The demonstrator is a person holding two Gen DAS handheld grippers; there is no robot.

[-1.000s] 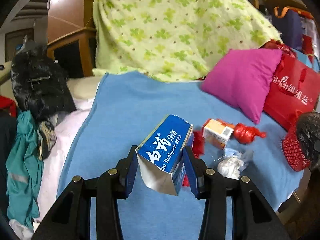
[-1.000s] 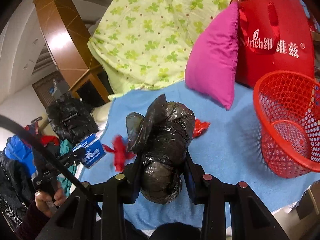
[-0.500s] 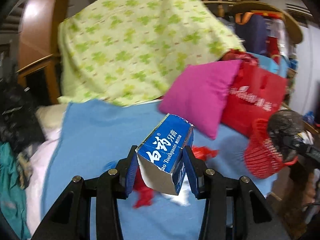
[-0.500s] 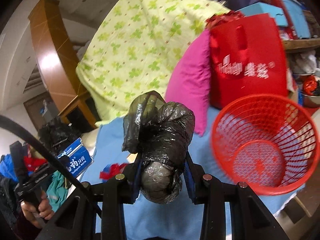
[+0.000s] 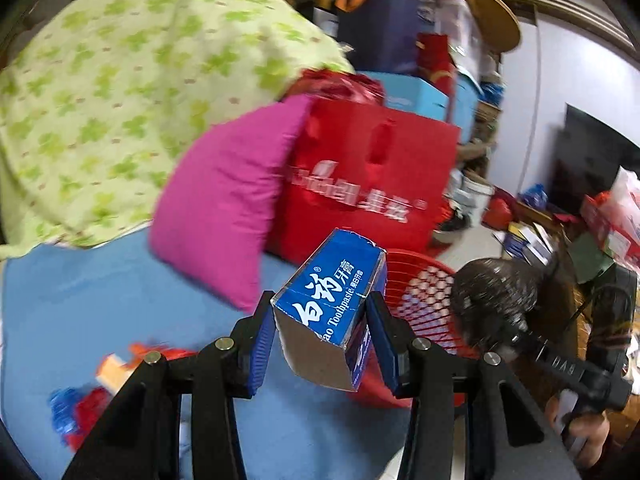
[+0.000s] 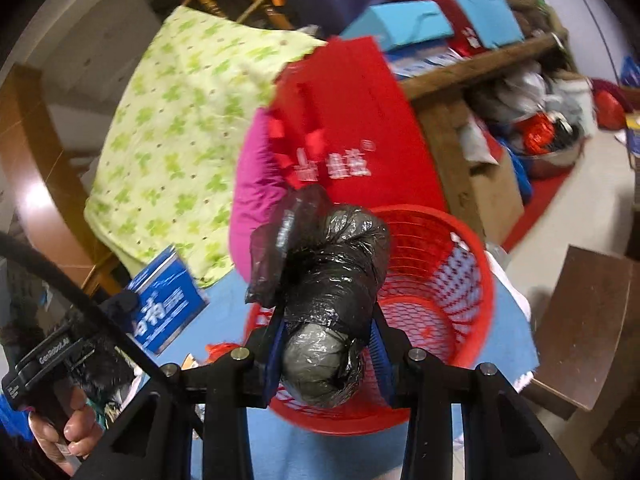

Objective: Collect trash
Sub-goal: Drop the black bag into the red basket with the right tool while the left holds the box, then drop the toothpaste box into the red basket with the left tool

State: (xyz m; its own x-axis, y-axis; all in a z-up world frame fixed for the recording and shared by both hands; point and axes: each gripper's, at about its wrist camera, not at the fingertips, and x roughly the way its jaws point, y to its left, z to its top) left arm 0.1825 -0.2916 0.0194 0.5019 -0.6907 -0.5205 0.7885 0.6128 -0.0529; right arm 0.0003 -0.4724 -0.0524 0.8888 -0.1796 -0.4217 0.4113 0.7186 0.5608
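A blue toothpaste box (image 5: 332,296) sits clamped between the pads of my left gripper (image 5: 322,320), held above the blue bed cover, just left of the red mesh basket (image 5: 424,300). My right gripper (image 6: 328,344) carries a knotted black plastic bag (image 6: 328,280) over the basket (image 6: 440,292); its jaws are opening slightly with the bag still between the pads. In the left wrist view the black bag (image 5: 494,296) hangs by the basket's right rim. In the right wrist view the toothpaste box (image 6: 164,304) shows at the left.
A pink pillow (image 5: 224,200) and a red shopping bag (image 5: 360,188) lean behind the basket, with a green quilt (image 5: 120,80) further left. Red and orange scraps (image 5: 112,380) lie on the blue cover (image 5: 80,300). A brown wooden block (image 6: 592,328) stands right of the bed.
Both grippers swung right across the bed with their loads. The red basket came from the far right to directly beneath the black bag and beside the toothpaste box.
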